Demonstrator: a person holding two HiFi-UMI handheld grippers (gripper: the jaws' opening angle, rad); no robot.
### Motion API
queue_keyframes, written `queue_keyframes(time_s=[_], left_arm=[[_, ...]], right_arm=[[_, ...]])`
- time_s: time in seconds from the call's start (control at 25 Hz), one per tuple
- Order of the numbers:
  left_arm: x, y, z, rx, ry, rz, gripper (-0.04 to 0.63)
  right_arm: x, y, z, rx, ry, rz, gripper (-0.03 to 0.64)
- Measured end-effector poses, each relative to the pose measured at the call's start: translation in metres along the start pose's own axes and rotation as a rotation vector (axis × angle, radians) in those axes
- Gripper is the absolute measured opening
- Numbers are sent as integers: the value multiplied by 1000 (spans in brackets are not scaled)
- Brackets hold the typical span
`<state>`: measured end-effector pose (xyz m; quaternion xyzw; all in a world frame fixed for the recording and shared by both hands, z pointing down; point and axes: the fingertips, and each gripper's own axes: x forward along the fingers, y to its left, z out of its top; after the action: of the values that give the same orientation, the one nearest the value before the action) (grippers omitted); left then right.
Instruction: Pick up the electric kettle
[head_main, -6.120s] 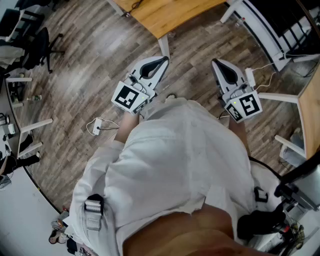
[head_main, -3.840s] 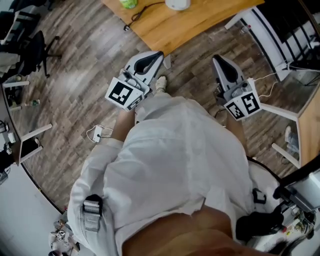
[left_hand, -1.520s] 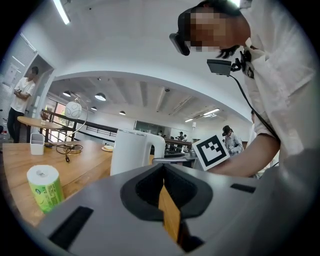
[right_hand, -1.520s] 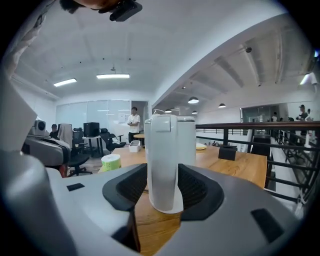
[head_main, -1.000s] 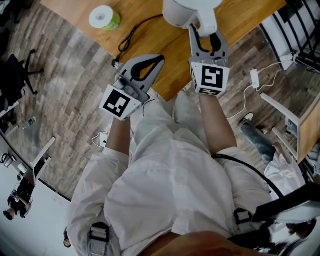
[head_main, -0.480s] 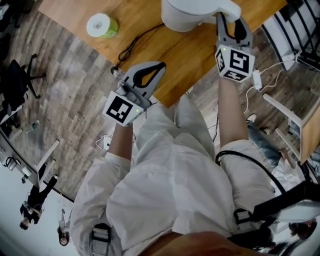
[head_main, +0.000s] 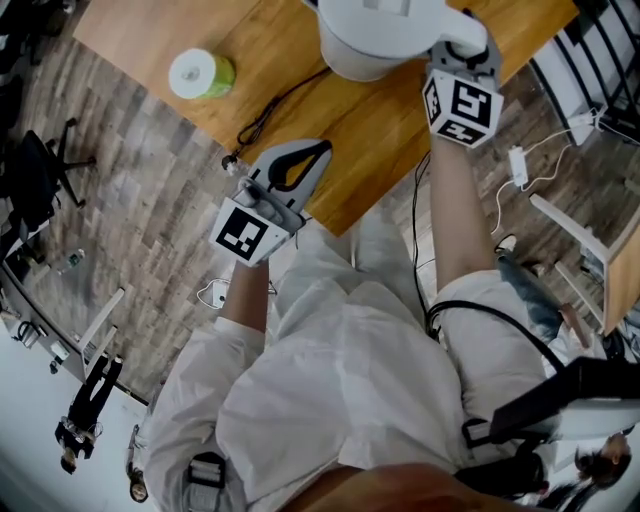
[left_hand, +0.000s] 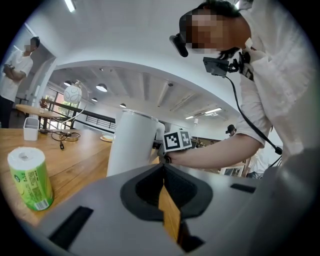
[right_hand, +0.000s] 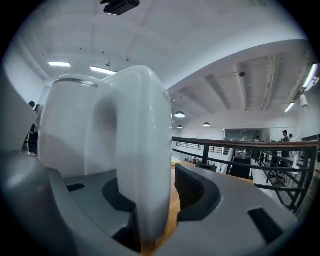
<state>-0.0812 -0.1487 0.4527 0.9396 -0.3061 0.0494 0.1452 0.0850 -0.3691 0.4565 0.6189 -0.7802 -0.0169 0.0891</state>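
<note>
Jaws of the right gripper (right_hand: 157, 197) stand apart with the handle (right_hand: 135, 150) of the kettle (head_main: 385, 35) upright between them. A sliver of wood shows between the handle and the ribbed black pad on the right; whether the other pad touches it I cannot tell. The left gripper (left_hand: 165, 195) is closed on nothing, left of centre in the head view. The kettle is glossy white, a smooth cylinder slightly wider at the foot, with a thick rounded loop handle. It stands at the top edge of the head view, right of centre, on a pale wooden table (head_main: 150, 30). A black cable (head_main: 275, 95) runs from beside it toward the table's edge. At upper left stands a paper roll (head_main: 200, 73) in a green wrapper.
</note>
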Motion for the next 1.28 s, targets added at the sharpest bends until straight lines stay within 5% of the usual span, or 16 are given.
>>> queue_keyframes(time_s=[0.2, 0.32, 0.96, 1.0, 1.28], left_arm=[[4, 9, -11, -13, 8, 13, 6], [7, 19, -17, -20, 2, 23, 6], [27, 102, -2, 116, -35, 77, 12], [33, 102, -2, 132, -25, 58, 33], [82, 109, -12, 229, 26, -61, 491]], right_arm=[[8, 0, -16, -93, 32, -6, 165], [10, 6, -18, -144, 24, 16, 58], [23, 16, -18, -94, -23, 151, 12], [23, 16, -18, -93, -23, 154, 12], [29, 14, -19, -89, -30, 177, 12]])
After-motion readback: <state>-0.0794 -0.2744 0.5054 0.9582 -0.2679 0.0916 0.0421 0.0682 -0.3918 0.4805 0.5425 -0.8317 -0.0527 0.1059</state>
